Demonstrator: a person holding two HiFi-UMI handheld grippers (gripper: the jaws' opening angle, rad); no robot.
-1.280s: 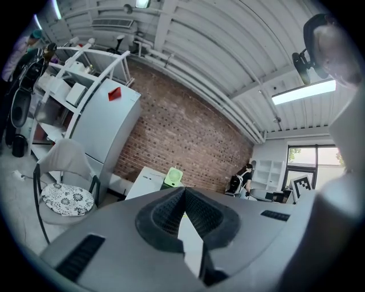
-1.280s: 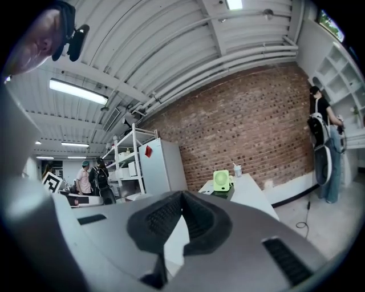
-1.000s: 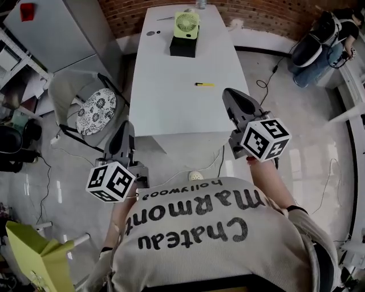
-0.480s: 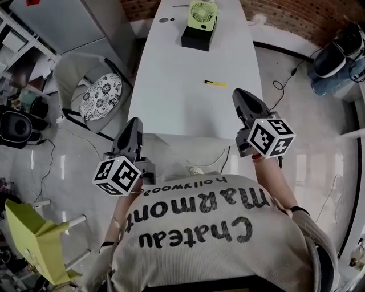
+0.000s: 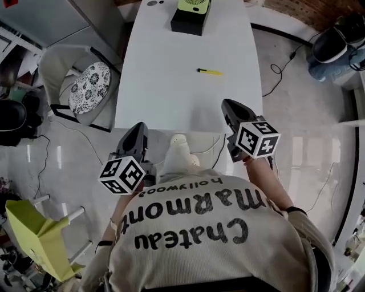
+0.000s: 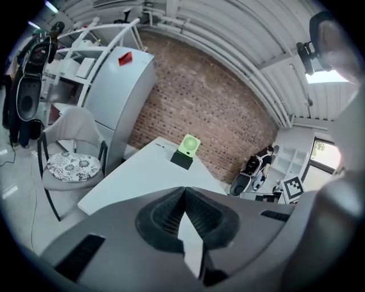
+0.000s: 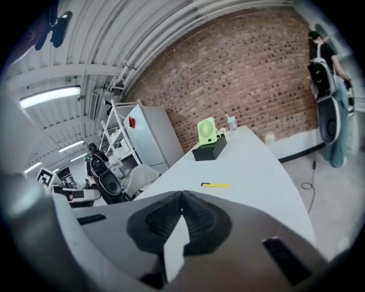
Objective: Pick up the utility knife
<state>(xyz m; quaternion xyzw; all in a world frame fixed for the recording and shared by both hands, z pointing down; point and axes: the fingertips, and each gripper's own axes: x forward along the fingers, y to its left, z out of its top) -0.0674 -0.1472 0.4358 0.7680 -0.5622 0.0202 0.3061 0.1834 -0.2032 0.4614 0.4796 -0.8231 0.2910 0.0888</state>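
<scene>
The yellow utility knife [image 5: 209,71] lies flat on the white table [image 5: 171,85], right of its middle, and shows beyond the jaws in the right gripper view [image 7: 215,185]. My right gripper [image 5: 228,106] hovers over the table's near right corner, well short of the knife, shut and empty [image 7: 182,195]. My left gripper [image 5: 137,129] hangs just off the near left end of the table, also shut with nothing in it [image 6: 184,191]. The knife is not seen in the left gripper view.
A green fan on a black box [image 5: 191,14] stands at the table's far end. A chair with a patterned cushion [image 5: 88,85] sits left of the table, a yellow-green chair [image 5: 34,239] near left. A cable [image 5: 279,63] trails on the floor to the right.
Both grippers have come down and forward to the near end of the table. The knife has stayed where it lay. Both pairs of jaws have stayed shut.
</scene>
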